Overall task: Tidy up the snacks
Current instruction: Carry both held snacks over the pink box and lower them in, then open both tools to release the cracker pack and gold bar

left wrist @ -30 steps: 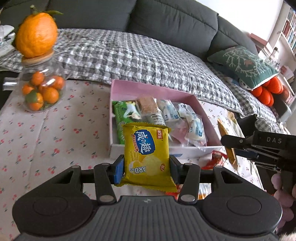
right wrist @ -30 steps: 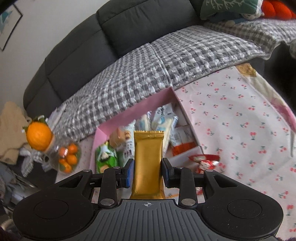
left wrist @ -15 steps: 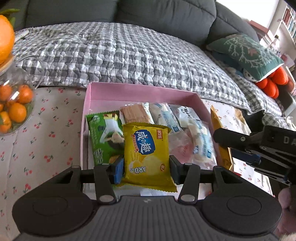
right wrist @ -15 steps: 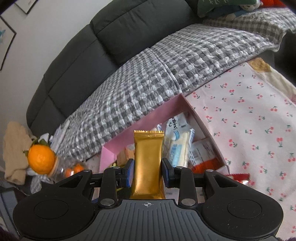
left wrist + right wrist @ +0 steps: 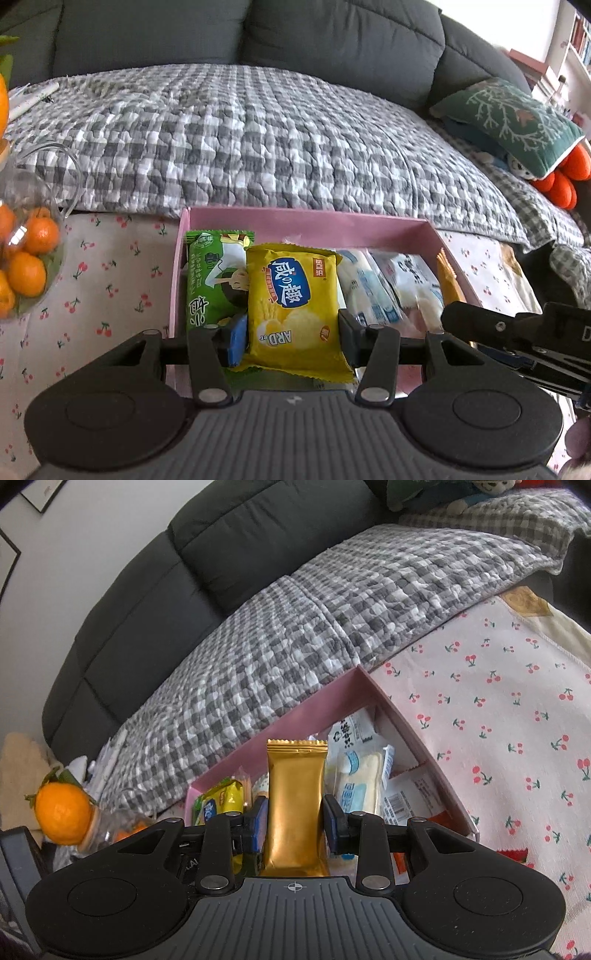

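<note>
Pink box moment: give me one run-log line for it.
left tongs: shut on yellow cracker pack | right tongs: shut on gold bar | both over pink box | phase: placing

The box (image 5: 306, 221) sits on the bench (image 5: 110, 280), its far wall just before the quilt (image 5: 258, 140) that covers the sofa (image 5: 332, 40) at twelve o'clock. Inside, the tall packet (image 5: 210, 280) lies along the nine o'clock wall, and clear-wrapped packets (image 5: 373, 291) fill the three o'clock side. The cracker packet (image 5: 293, 306) hangs over the middle, between the left gripper's (image 5: 291, 332) jaws. The wrapped bar (image 5: 295, 808) stands between the right gripper's (image 5: 295, 821) jaws over the box's three o'clock end, possibly inside its wall. At nine o'clock the jar (image 5: 26, 254) stands well apart from the box. The cushion (image 5: 517, 122) lies at two o'clock.
</note>
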Available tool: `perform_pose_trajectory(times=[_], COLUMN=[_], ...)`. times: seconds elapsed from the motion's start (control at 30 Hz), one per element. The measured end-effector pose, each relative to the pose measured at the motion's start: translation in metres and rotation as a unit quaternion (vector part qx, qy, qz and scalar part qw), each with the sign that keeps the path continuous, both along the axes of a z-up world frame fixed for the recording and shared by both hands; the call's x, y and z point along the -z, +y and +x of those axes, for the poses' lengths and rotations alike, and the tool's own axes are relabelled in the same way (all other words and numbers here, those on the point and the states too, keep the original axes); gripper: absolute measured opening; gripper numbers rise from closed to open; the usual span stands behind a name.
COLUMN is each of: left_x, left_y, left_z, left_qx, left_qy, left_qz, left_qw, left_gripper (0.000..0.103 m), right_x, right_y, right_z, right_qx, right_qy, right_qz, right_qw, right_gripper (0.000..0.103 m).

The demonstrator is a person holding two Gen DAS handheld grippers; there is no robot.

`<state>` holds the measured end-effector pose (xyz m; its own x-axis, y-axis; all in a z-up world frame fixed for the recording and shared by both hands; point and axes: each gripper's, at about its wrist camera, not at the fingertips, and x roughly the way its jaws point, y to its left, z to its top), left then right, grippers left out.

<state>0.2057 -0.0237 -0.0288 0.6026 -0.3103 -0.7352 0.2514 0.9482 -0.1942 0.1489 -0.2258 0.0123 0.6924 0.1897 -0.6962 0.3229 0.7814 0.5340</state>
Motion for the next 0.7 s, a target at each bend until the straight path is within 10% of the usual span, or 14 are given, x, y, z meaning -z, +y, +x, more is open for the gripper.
perform_pose_trajectory(times=[0.27, 0.7], left_x=[0.001, -0.005], left_y=[0.002, 0.007], left_z=[-0.006, -0.021], left_qx=[-0.004, -0.003], left_qy=[-0.022, -0.031], left_qz=[-0.001, 0.016], left_qw=[0.9998, 0.9994], left_gripper=[0.050, 0.074], right_x=[0.002, -0.009], right_y=[-0.003, 0.001], right_z=[0.001, -0.006], right_qx=[0.012, -0.001], right_qy=[-0.006, -0.011], right_qz=[-0.007, -0.019], right_qw=[1.000, 1.000], right_gripper=[0.035, 0.071])
